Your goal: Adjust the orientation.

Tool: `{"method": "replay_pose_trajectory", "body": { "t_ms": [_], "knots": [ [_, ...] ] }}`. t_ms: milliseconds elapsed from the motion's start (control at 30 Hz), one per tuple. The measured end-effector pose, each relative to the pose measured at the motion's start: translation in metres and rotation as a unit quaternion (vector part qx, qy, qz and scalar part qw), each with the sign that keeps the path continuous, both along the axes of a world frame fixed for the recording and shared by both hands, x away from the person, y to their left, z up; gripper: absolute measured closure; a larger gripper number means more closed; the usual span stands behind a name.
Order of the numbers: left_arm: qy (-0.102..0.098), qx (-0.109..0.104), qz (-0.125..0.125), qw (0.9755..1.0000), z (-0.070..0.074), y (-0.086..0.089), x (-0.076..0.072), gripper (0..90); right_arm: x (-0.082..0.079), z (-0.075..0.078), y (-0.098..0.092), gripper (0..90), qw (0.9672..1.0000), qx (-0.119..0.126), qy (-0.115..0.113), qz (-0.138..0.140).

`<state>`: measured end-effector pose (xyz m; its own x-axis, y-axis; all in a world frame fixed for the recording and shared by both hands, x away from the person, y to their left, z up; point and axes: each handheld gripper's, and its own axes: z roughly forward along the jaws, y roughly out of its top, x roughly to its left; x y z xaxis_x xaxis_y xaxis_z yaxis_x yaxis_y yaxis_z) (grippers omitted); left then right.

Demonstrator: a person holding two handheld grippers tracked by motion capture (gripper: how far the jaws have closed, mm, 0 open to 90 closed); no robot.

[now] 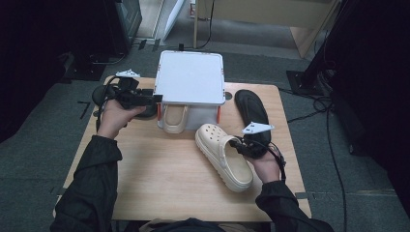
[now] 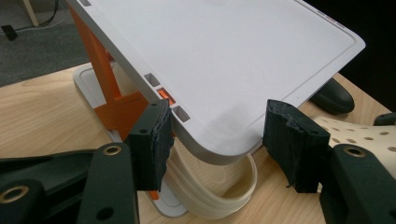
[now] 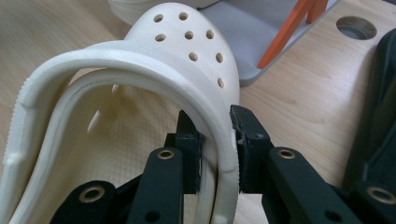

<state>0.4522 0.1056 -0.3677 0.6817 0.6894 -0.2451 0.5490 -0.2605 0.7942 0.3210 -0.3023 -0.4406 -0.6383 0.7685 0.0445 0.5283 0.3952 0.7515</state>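
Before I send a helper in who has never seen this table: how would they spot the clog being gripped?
On the wooden table, look right of the white rack. The cream clog lies in the open there, the right hand-held gripper clamped on its side wall. Its twin sits tucked under the rack; the black shoe is dark.

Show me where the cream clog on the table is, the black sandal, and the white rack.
cream clog (image 1: 227, 157), high view, on its footbed.
black sandal (image 1: 250, 107), high view, on its sole near the toe end.
white rack (image 1: 191, 77), high view, on its flat top shelf.
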Motion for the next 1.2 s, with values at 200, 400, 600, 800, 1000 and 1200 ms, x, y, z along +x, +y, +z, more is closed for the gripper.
{"method": "replay_pose_trajectory", "body": {
  "t_ms": [200,400,600,800,1000,1200],
  "knots": [
    [0.0,-0.001,-0.001,1.0,0.0,0.0,0.0,41.9,0.017,0.0,0.013,74.5,0.9998,-0.001,-0.004,-0.019],
    [-0.001,0.0,-0.002,1.0,0.0,0.0,0.0,41.4,0.031,-0.002,0.022,74.0,0.9992,0.001,-0.007,-0.038],
    [-0.001,-0.001,-0.002,1.0,-0.001,0.0,0.0,41.2,0.038,-0.003,0.031,73.4,0.9987,-0.006,-0.02,-0.047],
    [-0.001,0.001,-0.003,1.0,-0.001,0.0,0.0,40.8,0.035,-0.005,0.039,70.2,0.9985,-0.022,-0.021,-0.046],
    [-0.001,0.0,-0.003,1.0,-0.002,0.0,0.0,40.4,0.033,-0.01,0.042,67.4,0.9986,-0.021,-0.021,-0.044],
    [0.0,0.001,-0.003,1.0,-0.002,0.001,0.0,40.5,0.03,-0.007,0.037,58.5,0.9994,0.001,-0.013,-0.032]
  ]
}}
